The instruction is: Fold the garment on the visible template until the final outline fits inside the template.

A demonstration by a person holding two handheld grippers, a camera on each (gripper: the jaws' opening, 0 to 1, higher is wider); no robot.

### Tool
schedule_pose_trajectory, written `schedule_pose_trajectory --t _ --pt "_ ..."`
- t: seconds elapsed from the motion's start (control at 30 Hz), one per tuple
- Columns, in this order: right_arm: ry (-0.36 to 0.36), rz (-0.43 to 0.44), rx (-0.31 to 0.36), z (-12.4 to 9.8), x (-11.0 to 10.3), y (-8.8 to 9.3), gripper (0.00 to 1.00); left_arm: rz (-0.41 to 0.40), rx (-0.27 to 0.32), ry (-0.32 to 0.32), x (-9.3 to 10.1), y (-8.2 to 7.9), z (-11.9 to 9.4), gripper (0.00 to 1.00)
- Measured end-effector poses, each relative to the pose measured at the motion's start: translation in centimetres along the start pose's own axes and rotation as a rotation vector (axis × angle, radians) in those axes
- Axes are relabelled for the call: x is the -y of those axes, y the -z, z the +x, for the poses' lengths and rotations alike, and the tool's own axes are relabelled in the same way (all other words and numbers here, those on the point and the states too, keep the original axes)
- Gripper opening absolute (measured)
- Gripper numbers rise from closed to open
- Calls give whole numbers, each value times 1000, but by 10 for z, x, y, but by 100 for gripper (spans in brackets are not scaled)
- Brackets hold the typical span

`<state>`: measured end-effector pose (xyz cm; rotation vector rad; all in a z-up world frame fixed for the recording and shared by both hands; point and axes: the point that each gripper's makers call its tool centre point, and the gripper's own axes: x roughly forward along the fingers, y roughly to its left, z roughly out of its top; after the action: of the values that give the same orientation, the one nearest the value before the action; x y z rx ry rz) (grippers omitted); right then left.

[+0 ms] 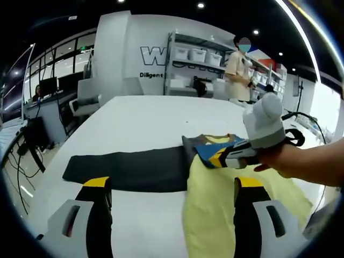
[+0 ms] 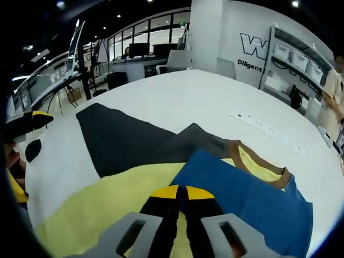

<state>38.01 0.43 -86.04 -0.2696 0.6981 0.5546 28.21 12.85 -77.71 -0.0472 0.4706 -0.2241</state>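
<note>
Garment (image 2: 161, 183) pinched by right hand-held gripper (image 2: 181, 194), over dark template (image 2: 118, 140)

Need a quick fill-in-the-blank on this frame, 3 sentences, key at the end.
1. The garment lies on a ____ table.
2. The right gripper has its jaws ____ on the garment's blue sleeve.
3. The left gripper has its jaws ____, above the dark template.

Missing words: white; shut; open

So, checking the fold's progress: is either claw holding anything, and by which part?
The right claw pinches the shirt at its blue sleeve edge; the left claw is open, holding nothing.
</note>
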Motion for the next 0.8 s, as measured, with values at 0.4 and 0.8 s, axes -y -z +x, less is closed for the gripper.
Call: schedule_pose_trajectory --t 0.4,0.8 --pt "3 3 21 1 -1 4 0 -2 0 -2 -1 -1 1 89" --pt "12 -6 16 -15 11 3 2 2 -11 8 1 2 1 88"
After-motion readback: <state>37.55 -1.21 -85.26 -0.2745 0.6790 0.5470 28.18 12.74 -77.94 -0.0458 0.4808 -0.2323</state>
